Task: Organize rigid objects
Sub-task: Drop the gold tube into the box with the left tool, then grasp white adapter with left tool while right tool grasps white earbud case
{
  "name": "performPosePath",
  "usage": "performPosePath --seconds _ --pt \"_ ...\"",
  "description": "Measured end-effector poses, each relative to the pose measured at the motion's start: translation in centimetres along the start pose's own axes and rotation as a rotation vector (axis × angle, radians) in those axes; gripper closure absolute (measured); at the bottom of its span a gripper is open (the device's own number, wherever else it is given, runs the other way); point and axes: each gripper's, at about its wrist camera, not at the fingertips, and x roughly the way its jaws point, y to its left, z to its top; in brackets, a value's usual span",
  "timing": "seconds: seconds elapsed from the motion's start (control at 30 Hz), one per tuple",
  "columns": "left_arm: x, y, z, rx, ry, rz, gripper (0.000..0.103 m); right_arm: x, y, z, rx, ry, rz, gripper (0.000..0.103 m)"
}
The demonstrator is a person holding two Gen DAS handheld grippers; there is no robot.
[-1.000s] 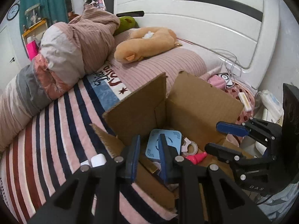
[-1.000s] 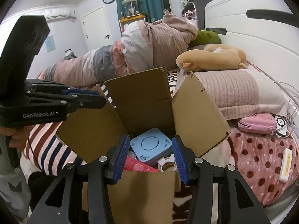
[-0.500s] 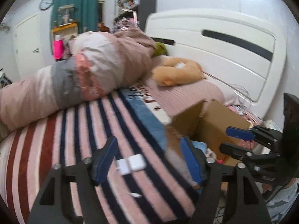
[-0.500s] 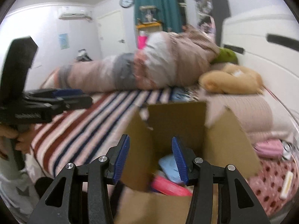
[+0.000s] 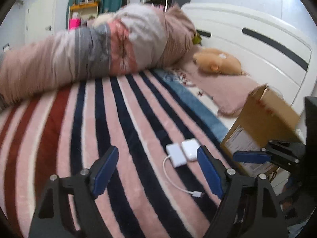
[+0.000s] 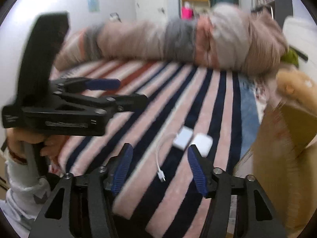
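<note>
Striped bedding [image 5: 122, 123] carries two white blocks: a corded adapter [image 5: 176, 155] touching a rounded case [image 5: 190, 149], just ahead of both wide-open, empty tools. Left gripper [image 5: 156, 170] sits nearer than right gripper [image 6: 158, 166]; cardboard box [image 5: 263, 119] waits rightward.

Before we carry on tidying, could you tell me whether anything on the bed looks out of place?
Yes: two small white devices, a flat adapter and a rounded case, lie side by side on the striped blanket beside the cardboard box, and the adapter's cable trails loose.
</note>
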Motion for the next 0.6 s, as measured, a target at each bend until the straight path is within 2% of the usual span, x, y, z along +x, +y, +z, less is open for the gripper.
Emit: performPosePath --seconds 0.13,0.27,0.37,0.5,0.6 --pt "4.7 0.8 -1.7 -0.003 0.085 -0.029 0.024 4.2 -2.2 -1.4 0.049 0.069 -0.091 0.044" --pt "8.4 0.2 -2.7 -0.022 0.163 -0.124 0.025 6.6 -3.7 -2.3 0.056 0.108 -0.098 0.044" --pt "10.4 -0.9 -2.9 0.003 0.193 -0.109 0.025 7.5 -4.2 -2.7 0.049 0.112 -0.090 0.043" --pt "11.8 -2.5 -2.9 0.038 0.179 -0.077 0.025 7.2 -3.8 -2.9 0.031 0.087 -0.096 0.040" --pt "12.3 -2.8 -2.6 0.043 0.167 -0.062 0.040 7.4 -3.5 -2.8 0.027 0.078 -0.095 0.039"
